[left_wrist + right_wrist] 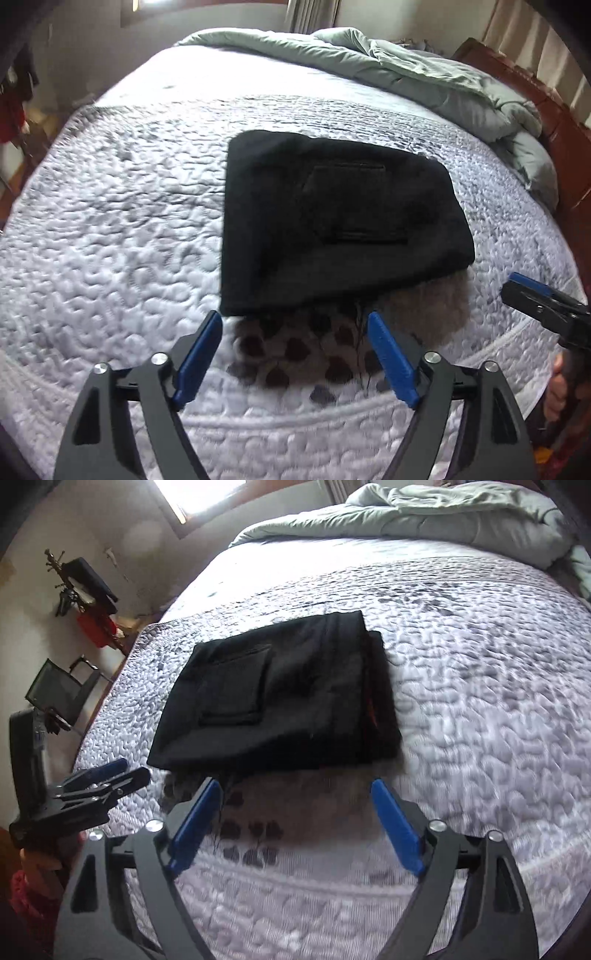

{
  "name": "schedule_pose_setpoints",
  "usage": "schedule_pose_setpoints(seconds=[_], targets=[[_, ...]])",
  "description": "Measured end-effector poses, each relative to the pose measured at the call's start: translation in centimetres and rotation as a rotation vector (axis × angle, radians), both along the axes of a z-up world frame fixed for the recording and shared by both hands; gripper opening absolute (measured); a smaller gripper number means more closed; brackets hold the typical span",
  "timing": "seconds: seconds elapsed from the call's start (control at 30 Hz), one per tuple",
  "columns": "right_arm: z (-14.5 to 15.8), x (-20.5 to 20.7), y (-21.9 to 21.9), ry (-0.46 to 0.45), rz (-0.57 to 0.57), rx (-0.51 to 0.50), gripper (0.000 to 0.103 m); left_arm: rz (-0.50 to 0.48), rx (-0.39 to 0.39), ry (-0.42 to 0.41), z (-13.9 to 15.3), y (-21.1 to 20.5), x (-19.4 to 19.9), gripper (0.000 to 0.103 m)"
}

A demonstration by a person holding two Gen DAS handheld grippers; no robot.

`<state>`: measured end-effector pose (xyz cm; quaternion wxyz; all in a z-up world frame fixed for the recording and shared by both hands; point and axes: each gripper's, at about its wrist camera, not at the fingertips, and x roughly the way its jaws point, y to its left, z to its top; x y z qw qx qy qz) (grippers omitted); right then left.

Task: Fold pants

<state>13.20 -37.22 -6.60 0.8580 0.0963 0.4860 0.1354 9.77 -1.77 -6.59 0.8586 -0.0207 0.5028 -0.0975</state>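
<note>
Black pants (332, 221) lie folded into a compact stack on the quilted white bedspread (110, 240), a back pocket facing up. In the right wrist view the same pants (280, 694) show layered edges on their right side. My left gripper (295, 321) stands open just short of the stack's near edge, nothing between its blue pads. My right gripper (295, 788) is open too, a little back from the near edge and holding nothing. Each gripper shows in the other's view: the right one (532, 295) at the far right, the left one (107, 775) at the lower left.
A rumpled grey-green comforter (424, 70) is heaped along the far side of the bed. A wooden bed frame (535, 96) runs at the right. Beyond the bed's left edge stand a chair (62, 694) and a coat rack (85, 590) by the wall.
</note>
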Motion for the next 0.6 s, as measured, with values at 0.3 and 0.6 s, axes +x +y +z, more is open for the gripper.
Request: schedule_pose_setpoints(seconds=[0.3,0.6], targets=[[1.7,-3.0,1.1,0.008,-0.047,-0.104,0.098,0.047,0.076,-0.015,1.4,0.6,-2.8,0.098],[1.7,-4.1,2.2,0.032,-0.047,-0.129,0.098,0.054,0.020,-0.010,2.3,1.2,-4.1,0.098]])
